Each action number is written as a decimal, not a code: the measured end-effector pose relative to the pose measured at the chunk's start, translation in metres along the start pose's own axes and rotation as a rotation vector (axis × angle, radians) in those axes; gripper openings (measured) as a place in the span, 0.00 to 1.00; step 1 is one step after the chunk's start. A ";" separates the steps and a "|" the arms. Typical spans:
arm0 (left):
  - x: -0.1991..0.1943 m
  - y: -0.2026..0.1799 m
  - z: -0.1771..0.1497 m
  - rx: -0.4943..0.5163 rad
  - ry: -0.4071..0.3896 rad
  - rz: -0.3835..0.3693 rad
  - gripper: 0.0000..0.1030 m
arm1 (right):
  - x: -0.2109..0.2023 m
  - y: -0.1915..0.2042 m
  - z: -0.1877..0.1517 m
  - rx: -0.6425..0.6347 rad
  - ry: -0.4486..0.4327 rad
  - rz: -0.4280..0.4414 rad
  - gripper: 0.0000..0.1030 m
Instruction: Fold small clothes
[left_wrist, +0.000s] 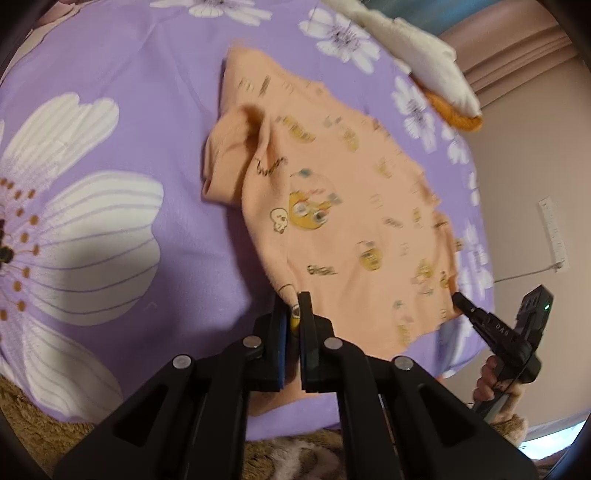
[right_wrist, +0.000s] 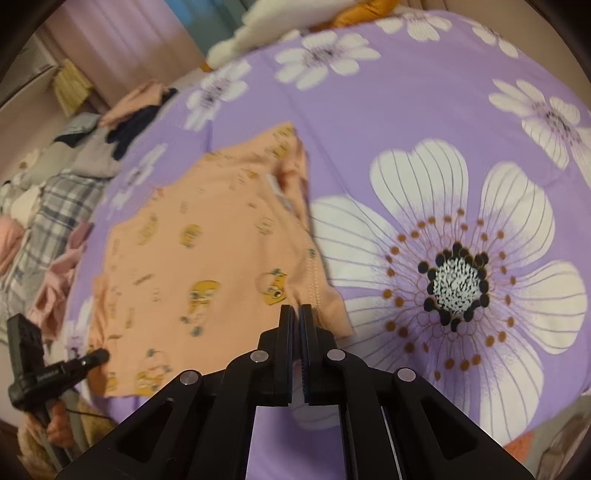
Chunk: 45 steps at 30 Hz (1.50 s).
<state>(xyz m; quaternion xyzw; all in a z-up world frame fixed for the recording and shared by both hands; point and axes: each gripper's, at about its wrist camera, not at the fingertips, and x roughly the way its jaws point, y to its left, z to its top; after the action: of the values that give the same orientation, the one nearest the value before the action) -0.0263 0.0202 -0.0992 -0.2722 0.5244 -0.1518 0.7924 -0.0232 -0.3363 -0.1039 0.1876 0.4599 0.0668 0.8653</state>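
Left claw (left_wrist: 295, 314) was clamped on the near hem corner of the peach shirt (left_wrist: 332, 192); right claw (right_wrist: 297, 321) clamped on the other near corner. The shirt lay flat on the purple floral bedsheet (left_wrist: 147, 110). Likely next: lift both corners and fold toward 12 o'clock. Clothes pile (right_wrist: 66, 192) sat at 10 o'clock, clear of the fold path.

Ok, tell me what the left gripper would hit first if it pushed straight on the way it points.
The left gripper is already shut on the near corner of the peach shirt. Pushed straight on, it would likely plough into more of that shirt lying on the purple floral sheet; depth past the fingertips is unclear.
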 end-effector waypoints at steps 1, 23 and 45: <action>-0.006 -0.002 0.002 -0.004 -0.009 -0.018 0.03 | -0.009 0.002 0.001 0.003 -0.019 0.021 0.05; -0.134 -0.042 -0.014 0.083 -0.009 -0.218 0.04 | -0.167 0.033 -0.012 0.023 -0.280 0.232 0.04; -0.012 -0.002 0.124 -0.081 0.059 -0.104 0.04 | 0.012 0.026 0.118 0.072 -0.046 0.129 0.04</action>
<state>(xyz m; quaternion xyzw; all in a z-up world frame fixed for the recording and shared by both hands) 0.0822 0.0591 -0.0519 -0.3261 0.5386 -0.1793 0.7559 0.0824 -0.3397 -0.0432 0.2493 0.4292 0.1015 0.8622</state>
